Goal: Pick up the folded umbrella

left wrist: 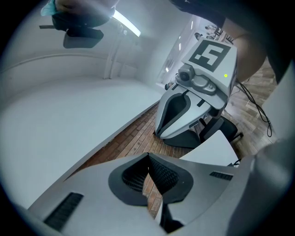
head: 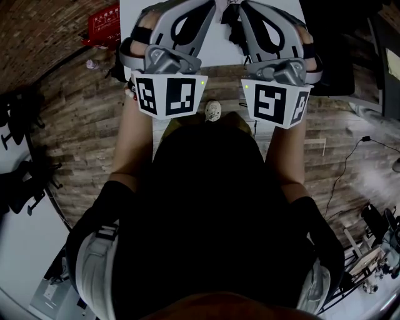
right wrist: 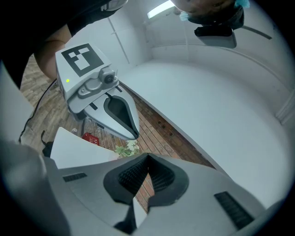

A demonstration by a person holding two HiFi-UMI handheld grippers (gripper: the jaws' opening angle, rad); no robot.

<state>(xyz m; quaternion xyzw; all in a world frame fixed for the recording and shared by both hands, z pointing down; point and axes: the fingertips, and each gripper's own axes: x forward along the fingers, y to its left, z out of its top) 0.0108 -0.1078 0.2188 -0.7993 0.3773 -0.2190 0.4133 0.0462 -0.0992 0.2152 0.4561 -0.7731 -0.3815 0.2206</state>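
Note:
In the head view both grippers are held side by side, level, in front of the person's body. My left gripper [head: 212, 6] and right gripper [head: 244, 6] reach over the near edge of a white table [head: 212, 47]. A dark thing [head: 232, 28] lies on that table between their tips; I cannot tell whether it is the folded umbrella. In the left gripper view my left gripper [left wrist: 148, 156] has its pads together with nothing between them. The right gripper view shows my right gripper [right wrist: 147, 157] shut and empty too. Each gripper view shows the other gripper alongside.
A wooden plank floor lies below. A red box [head: 105, 24] stands on the floor at the upper left, and black office chairs [head: 19, 119] at the left. A cable [head: 350, 162] runs over the floor at the right. A small plant [right wrist: 126, 148] sits near the table.

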